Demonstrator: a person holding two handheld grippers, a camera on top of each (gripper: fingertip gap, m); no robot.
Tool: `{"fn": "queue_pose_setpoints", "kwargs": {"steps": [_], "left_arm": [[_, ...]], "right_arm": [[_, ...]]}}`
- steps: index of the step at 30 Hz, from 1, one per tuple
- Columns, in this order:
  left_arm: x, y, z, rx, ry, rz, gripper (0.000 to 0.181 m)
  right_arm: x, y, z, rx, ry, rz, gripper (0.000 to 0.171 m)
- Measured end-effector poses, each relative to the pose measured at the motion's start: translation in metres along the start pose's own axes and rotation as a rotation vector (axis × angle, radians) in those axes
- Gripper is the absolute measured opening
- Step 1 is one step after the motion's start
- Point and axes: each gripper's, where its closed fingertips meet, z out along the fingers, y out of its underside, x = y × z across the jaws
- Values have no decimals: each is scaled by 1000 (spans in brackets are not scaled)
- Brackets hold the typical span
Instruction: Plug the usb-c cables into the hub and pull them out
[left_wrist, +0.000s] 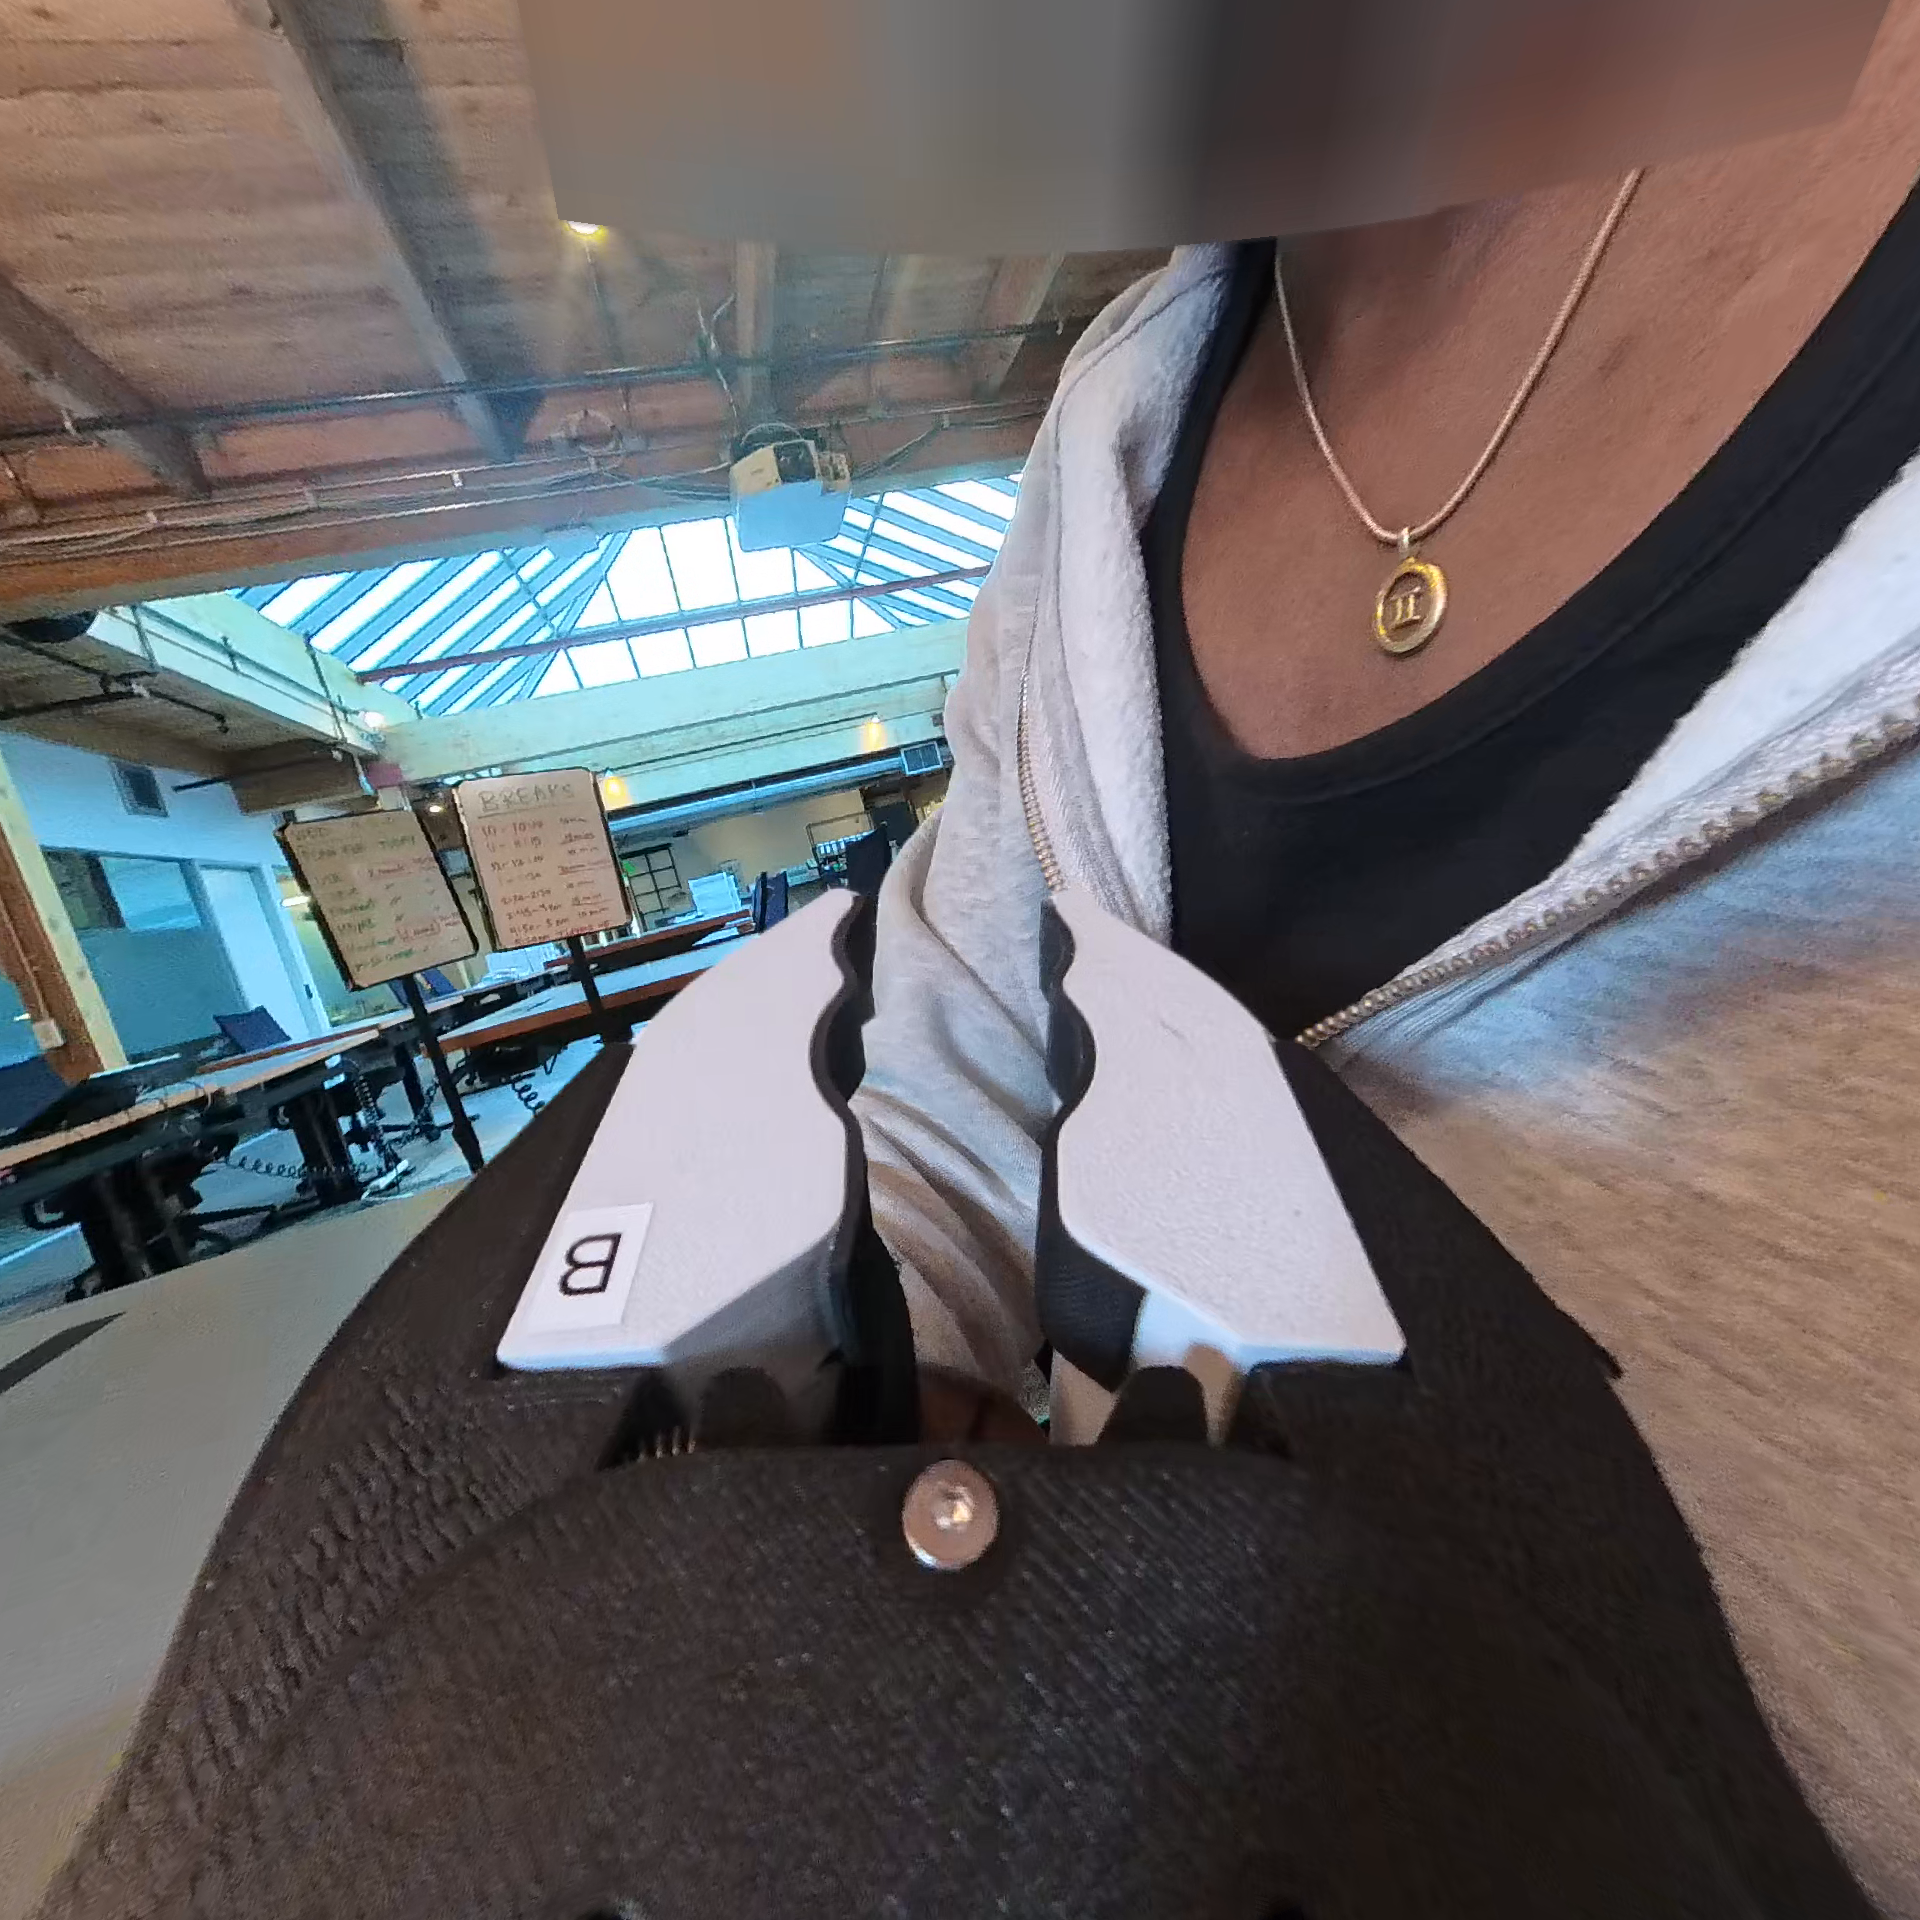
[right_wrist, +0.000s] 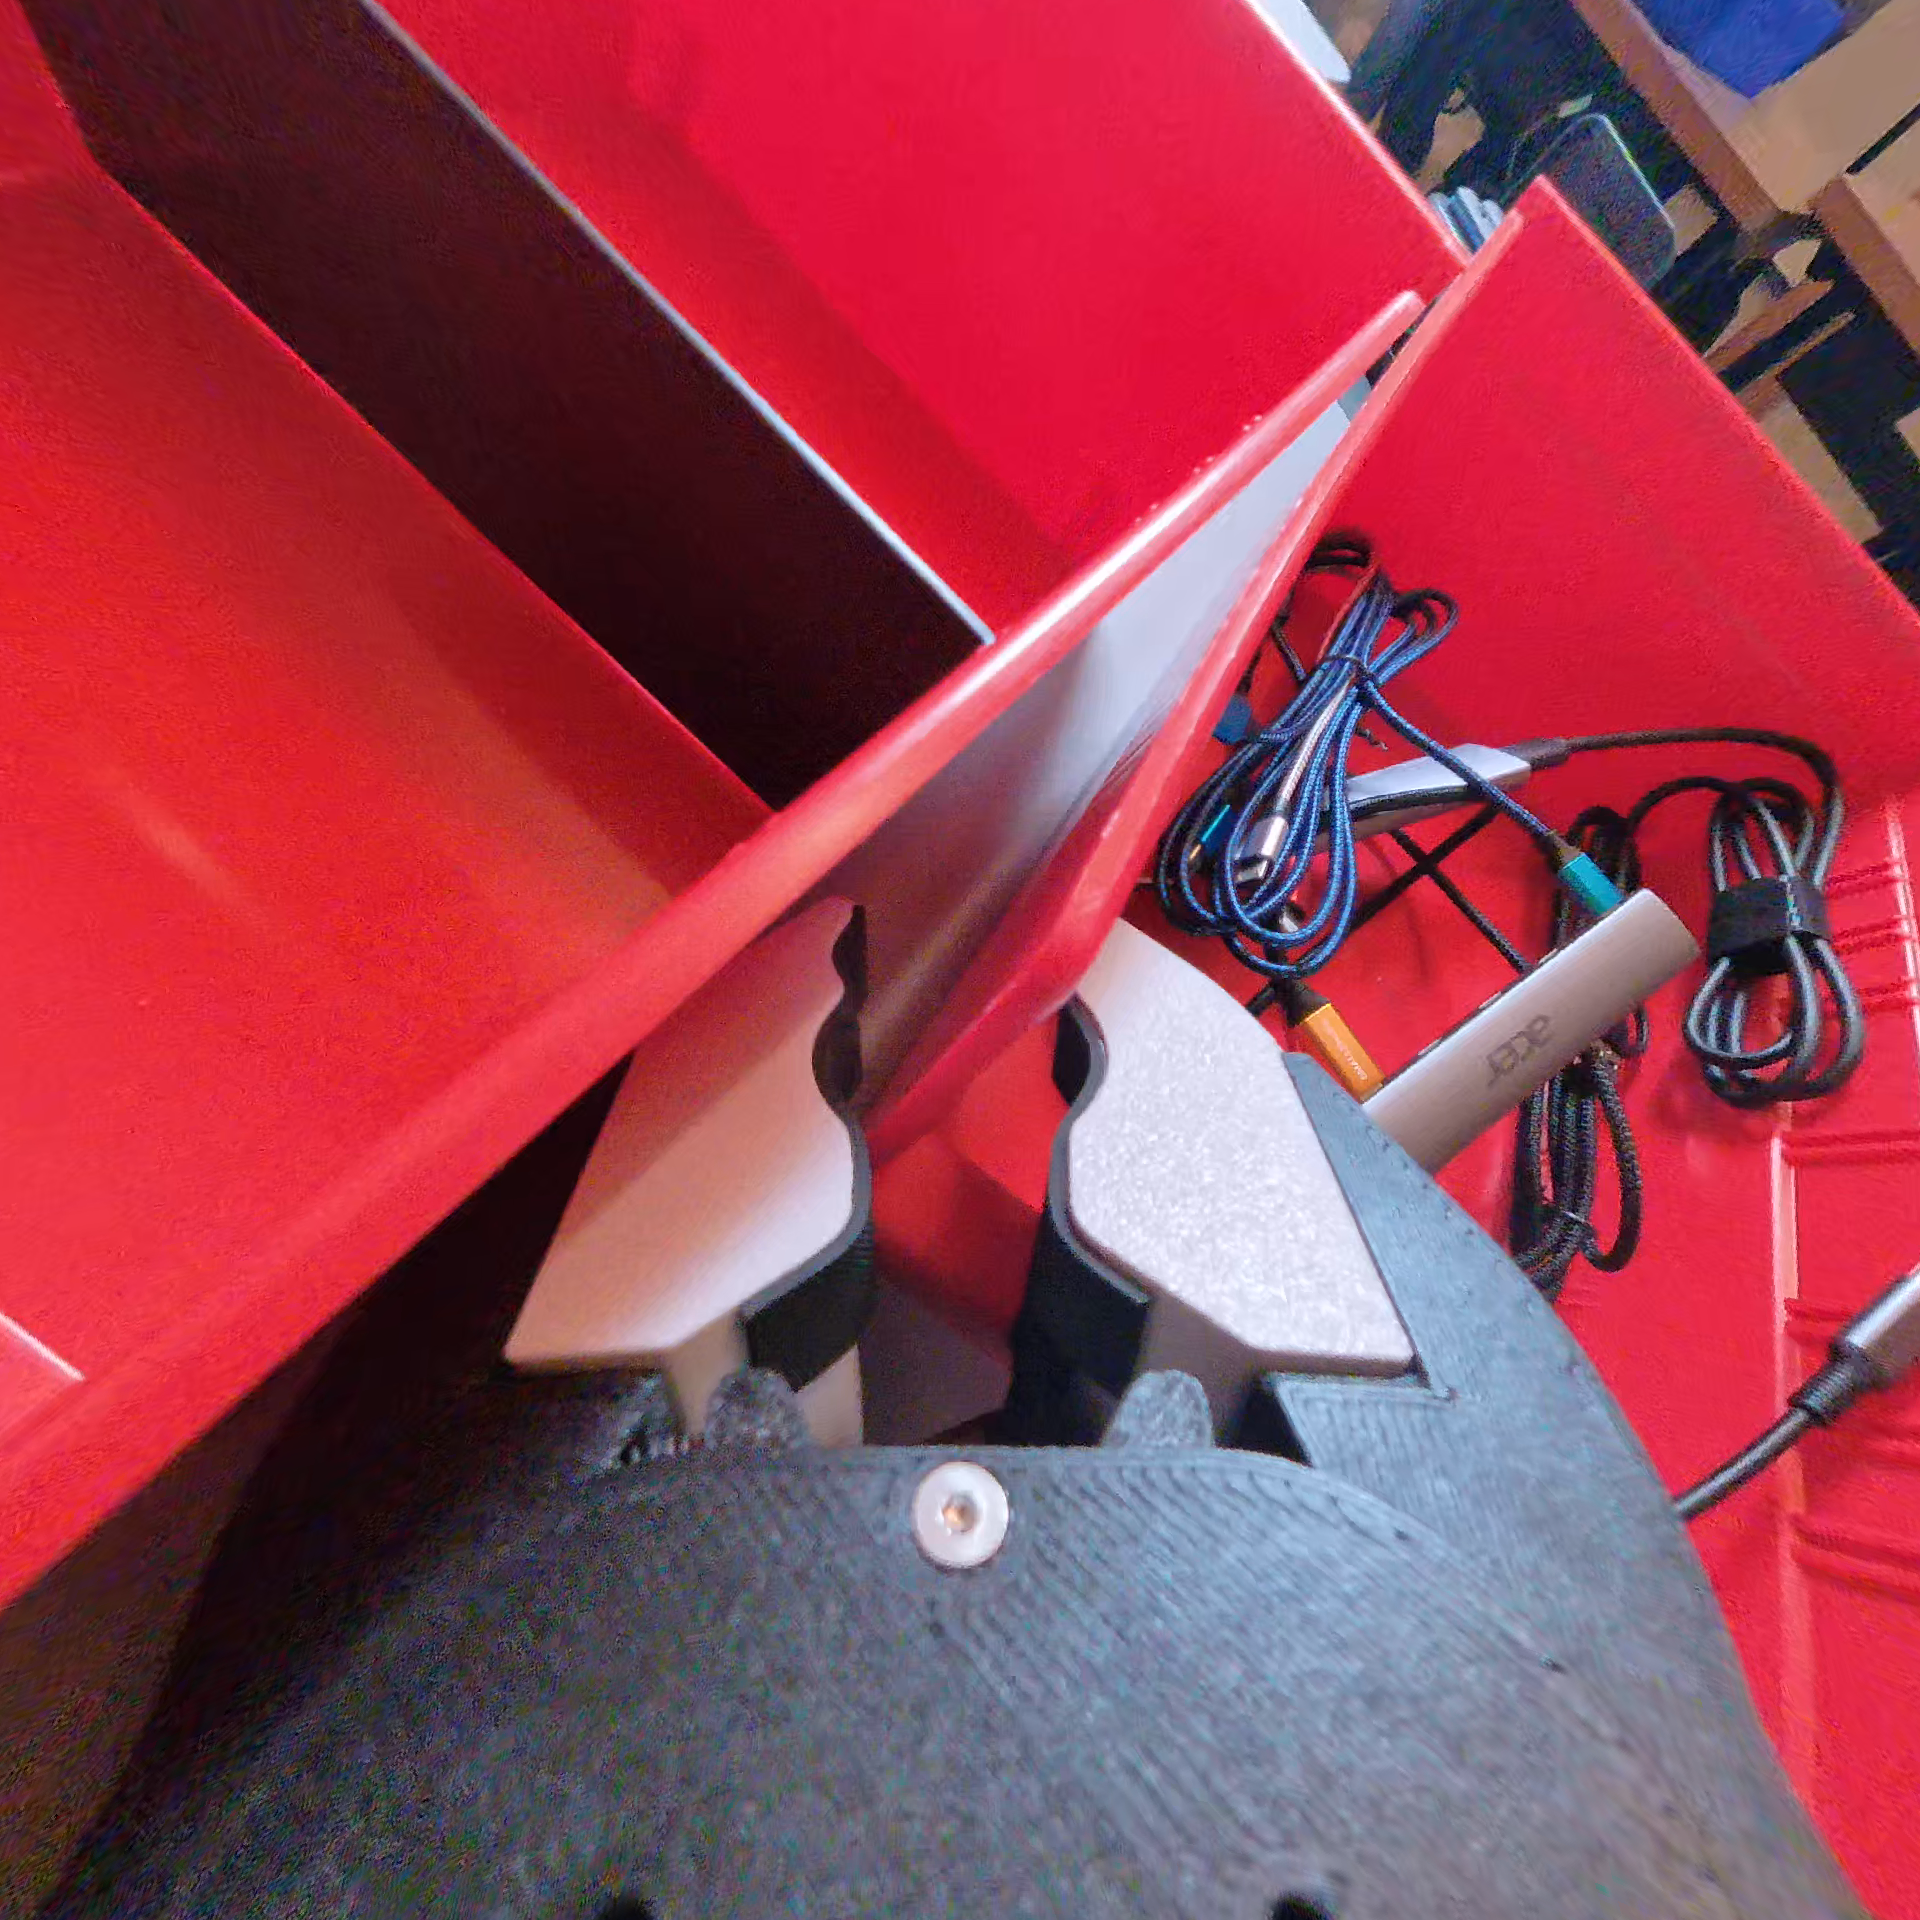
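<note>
We log: left gripper (left_wrist: 956, 935) parted, empty, aimed at a person's grey hoodie (left_wrist: 1558, 1143); timber ceiling (left_wrist: 208, 208), skylight (left_wrist: 665, 603). Right gripper (right_wrist: 956, 956) parted, empty, over red bins (right_wrist: 312, 727); grey hub (right_wrist: 1527, 1029), blue cable (right_wrist: 1288, 800) in right bin.

In the red bin (right_wrist: 1621, 499) on the right we see a grey hub (right_wrist: 1527, 1029) lying tilted on the floor of the bin, with a teal-ended plug (right_wrist: 1590, 883) at its far end and an orange plug (right_wrist: 1335, 1039) at its near end. Just left of it lies a coiled blue braided cable (right_wrist: 1278, 790), its plugs free. A bundled black cable (right_wrist: 1766, 935), strapped at the middle, lies to the right. A second grey hub (right_wrist: 1455, 774) rests farther back.
</note>
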Motion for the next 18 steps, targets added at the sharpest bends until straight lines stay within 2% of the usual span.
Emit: {"fn": "queue_pose_setpoints", "kwargs": {"steps": [8,12,13,15,16,18], "left_arm": [[-2,4,3,-1,-14,-10,32],[-5,-10,8,48,-46,-5,32],[-9,-16,8,51,-83,6,32],[-16,-30,3,-17,-189,77,32],[-22,-42,-5,-75,-277,146,34],[-38,-80,-36,-180,-531,303,36]], "right_arm": [[-9,-14,7,112,-21,-120,33],[-11,-25,1,228,-130,17,29],[-10,-27,-4,262,-168,73,29],[-1,-30,-13,316,-200,194,44],[7,-33,-18,359,-198,253,53],[26,-45,-36,486,-190,395,60]]}}
